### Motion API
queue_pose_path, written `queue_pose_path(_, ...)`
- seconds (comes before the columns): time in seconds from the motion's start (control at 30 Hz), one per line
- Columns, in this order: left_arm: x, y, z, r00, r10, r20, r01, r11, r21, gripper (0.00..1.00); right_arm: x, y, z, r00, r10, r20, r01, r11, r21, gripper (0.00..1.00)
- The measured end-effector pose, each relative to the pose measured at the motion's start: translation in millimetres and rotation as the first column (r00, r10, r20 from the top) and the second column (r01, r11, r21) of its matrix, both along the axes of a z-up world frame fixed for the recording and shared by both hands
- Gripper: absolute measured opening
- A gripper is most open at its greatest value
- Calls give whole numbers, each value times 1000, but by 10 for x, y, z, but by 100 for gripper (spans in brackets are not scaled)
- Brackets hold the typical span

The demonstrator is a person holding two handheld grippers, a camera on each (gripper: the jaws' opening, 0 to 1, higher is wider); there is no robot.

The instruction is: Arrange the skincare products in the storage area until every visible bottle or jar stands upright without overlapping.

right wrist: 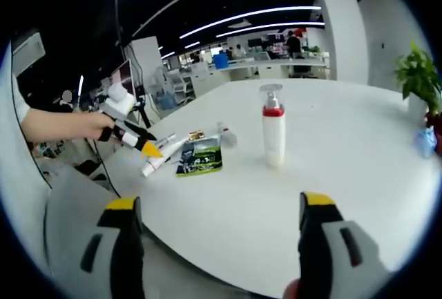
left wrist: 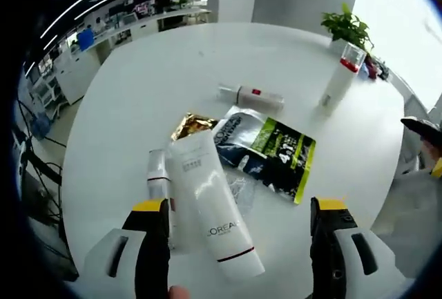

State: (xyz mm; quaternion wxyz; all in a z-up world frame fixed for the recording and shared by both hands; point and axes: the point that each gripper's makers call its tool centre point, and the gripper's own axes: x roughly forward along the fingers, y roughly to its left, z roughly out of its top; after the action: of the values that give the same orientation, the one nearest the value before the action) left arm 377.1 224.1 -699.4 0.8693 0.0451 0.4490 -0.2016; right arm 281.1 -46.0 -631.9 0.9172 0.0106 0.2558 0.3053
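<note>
Your left gripper (left wrist: 238,244) hangs wide open over the big white tube (left wrist: 210,206), which lies flat beside the green sachet (left wrist: 273,150). Your right gripper (right wrist: 217,244), also spread, faces the upright pump bottle (right wrist: 273,133). Grab the tube's slick middle and it may slip or knock the smaller tube (left wrist: 157,175) alongside it.

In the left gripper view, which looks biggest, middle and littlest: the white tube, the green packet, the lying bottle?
1. white tube, though it's nearest the camera
2. green packet
3. lying bottle, farther away
</note>
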Motion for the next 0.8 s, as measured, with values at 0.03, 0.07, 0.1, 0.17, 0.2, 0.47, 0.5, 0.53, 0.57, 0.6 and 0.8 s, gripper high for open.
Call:
queue_pose_path(0.03,-1,11,-18,1000,7,-13,-7,1000,7,80,-5,8,-10,1000,5,-5,-5,1000,-1,95)
queue_pose_path(0.07,8,18,-39,1000,10,-20,-9,1000,14,80,-9,15,-16,1000,9,-8,-9,1000,-2,95)
queue_pose_path(0.1,14,19,-50,1000,10,-21,-10,1000,15,79,-12,19,-21,1000,11,-11,-11,1000,-4,95)
queue_pose_path(0.17,18,37,-89,999,16,-36,-15,1000,25,77,-15,23,-30,1000,15,-14,-15,1000,-6,95)
queue_pose_path(0.2,26,45,-109,999,20,-42,-19,999,26,77,-15,23,-35,1000,16,-17,-16,1000,-6,95)
queue_pose_path(0.47,119,82,-213,995,42,-87,-39,999,33,70,-12,14,-71,999,11,-34,-11,1000,-7,95)
queue_pose_path(0.5,134,90,-234,994,46,-97,-43,998,35,68,-11,12,-72,999,10,-35,-10,1000,-7,95)
queue_pose_path(0.53,144,96,-248,994,46,-102,-43,998,38,67,-10,9,-76,999,9,-36,-9,1000,-8,95)
queue_pose_path(0.57,149,102,-264,993,46,-110,-41,998,41,66,-10,8,-77,999,8,-37,-9,1000,-7,95)
queue_pose_path(0.6,157,118,-286,992,49,-119,-43,998,49,64,-8,7,-79,999,7,-38,-7,1000,-7,95)
queue_pose_path(0.8,181,163,-346,985,66,-160,-58,997,49,58,-4,-3,-84,999,0,-41,-1,1000,-8,94)
